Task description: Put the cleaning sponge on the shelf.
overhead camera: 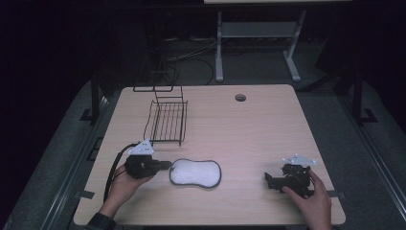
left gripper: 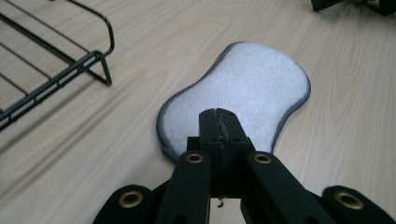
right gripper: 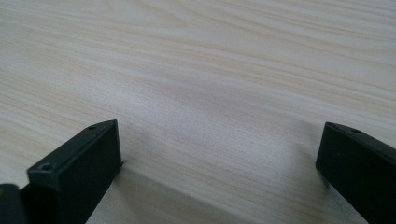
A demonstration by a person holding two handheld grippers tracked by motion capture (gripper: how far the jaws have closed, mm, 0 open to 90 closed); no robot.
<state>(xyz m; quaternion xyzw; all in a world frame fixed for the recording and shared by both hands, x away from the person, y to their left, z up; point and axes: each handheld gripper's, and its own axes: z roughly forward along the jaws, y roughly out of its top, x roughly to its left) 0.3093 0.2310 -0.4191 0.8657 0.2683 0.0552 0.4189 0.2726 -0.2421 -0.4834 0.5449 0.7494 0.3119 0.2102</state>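
White pad (overhead camera: 195, 173) flat on bare table (overhead camera: 249, 129), left gripper (left gripper: 218, 122) pinched together at its near edge, right gripper (right gripper: 219, 154) wide.

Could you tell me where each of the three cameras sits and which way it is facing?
High view: above the person's side of the table, looking forward and down; both hands show, the left gripper at the white sponge, the right gripper apart, a wire rack behind.
Left gripper view: on the left gripper, looking along its closed jaws over the sponge, rack beside.
Right gripper view: on the right gripper, jaws wide apart over bare table.
Shared: the high view and left gripper view both show sponge and rack.
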